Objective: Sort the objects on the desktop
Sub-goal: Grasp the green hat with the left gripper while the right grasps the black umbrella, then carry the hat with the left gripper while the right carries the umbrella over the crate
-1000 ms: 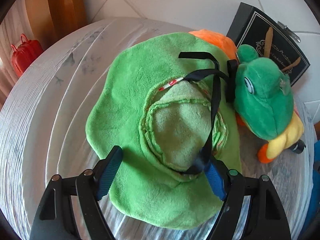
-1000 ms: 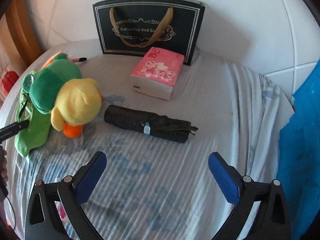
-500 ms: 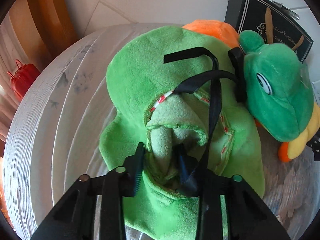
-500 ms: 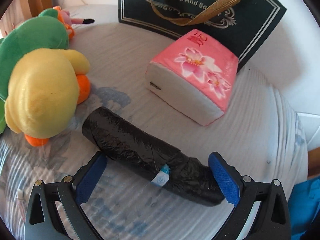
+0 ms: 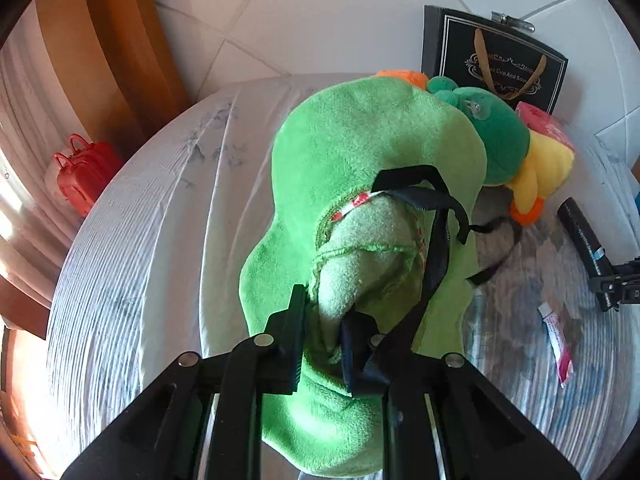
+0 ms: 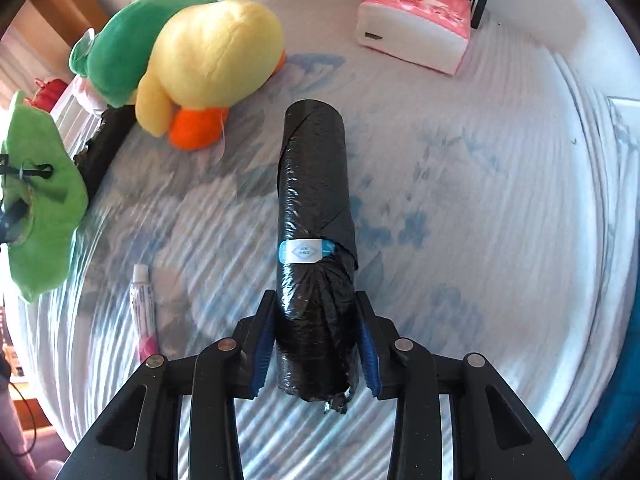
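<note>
My left fingers [image 5: 322, 330] are pressed tight on a fold of pale green plush at the middle of the flat green plush piece [image 5: 360, 152], pinching it along with a black strap [image 5: 436, 264] that loops across it; the piece stretches away toward twelve o'clock over the cloth-covered tabletop [image 5: 160, 240]. At its far end, around one o'clock, lies the stuffed duck [image 5: 500, 140] with a dark green head and yellow bill, and behind it stands a black gift bag [image 5: 492, 60] against the white wall. A red case [image 5: 86, 174] sits off the tabletop at nine o'clock. My right fingers [image 6: 316, 346] have just been closing and now squeeze the near end of the black roll of bags [image 6: 314, 208], which runs straight out toward twelve o'clock with a blue and white label band around it. At ten o'clock from the roll the duck's yellow body [image 6: 212, 56] and orange foot rest on the cloth, and a pink tissue pack [image 6: 416, 20] sits at one o'clock just before the gift bag. A small tube [image 6: 142, 308] lies beside my fingers at nine o'clock, and the green plush piece shows at the left edge, raised off the cloth.
</note>
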Tool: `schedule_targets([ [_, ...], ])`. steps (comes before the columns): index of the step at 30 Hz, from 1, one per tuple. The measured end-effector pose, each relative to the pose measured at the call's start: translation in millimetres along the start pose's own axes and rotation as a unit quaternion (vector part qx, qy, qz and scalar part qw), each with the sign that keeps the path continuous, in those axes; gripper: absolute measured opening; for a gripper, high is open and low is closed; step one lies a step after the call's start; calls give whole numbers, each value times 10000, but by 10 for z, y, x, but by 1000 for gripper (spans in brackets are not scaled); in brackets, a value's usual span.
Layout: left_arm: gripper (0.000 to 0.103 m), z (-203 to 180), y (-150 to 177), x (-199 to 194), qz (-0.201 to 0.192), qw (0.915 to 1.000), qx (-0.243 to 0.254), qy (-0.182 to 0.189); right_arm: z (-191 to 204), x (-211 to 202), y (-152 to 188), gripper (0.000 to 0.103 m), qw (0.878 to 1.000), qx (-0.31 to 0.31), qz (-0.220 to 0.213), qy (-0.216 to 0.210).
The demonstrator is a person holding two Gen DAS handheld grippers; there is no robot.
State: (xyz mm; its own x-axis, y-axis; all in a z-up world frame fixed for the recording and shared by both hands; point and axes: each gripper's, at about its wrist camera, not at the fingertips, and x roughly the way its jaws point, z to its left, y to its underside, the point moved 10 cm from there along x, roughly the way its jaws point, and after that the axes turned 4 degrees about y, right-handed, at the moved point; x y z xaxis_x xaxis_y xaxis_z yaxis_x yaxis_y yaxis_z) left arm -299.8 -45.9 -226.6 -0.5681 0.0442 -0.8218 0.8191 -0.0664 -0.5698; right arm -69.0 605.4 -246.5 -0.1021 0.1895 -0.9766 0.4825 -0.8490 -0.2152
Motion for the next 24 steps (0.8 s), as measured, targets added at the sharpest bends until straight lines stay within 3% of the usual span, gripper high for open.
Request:
schedule_targets([
  [1, 15, -12, -11, -31, -49, 10000, -39, 17, -4, 1, -3, 62, 10000, 65, -12, 3],
  [2, 15, -32, -31, -53, -84, 9999, -60, 49, -14, 2, -27, 68, 9999, 115, -40, 34],
  [5, 15, -137, -72, -65, -144, 9998, -30, 153, -41, 4, -168, 72, 9994, 165, -214, 194],
  [7, 15, -243, -84, -81, -149, 9997, 20, 197, -34, 57, -251, 66, 9993, 184, -223, 221],
  [8, 15, -287, -86, -89, -161, 9996, 32, 236, -26, 53, -283, 55, 9990, 123, -275, 318],
  [9, 15, -360, -98, -108, -182, 9994, 67, 284, 7, 28, -309, 36, 9988, 36, -339, 355],
  [15, 15, -660, -133, -393, -444, 9977, 265, 443, 84, -406, -173, 35, 9973, 220, -695, 78],
  [19, 15, -791, -91, -760, -675, 9953, 282, 635, 96, -1001, 79, 35, 9937, 37, -1115, -128],
  [24, 15, -992, -76, -1317, -1098, 9898, 408, 806, 264, -1683, 360, 35, 9847, 126, -1734, -91],
])
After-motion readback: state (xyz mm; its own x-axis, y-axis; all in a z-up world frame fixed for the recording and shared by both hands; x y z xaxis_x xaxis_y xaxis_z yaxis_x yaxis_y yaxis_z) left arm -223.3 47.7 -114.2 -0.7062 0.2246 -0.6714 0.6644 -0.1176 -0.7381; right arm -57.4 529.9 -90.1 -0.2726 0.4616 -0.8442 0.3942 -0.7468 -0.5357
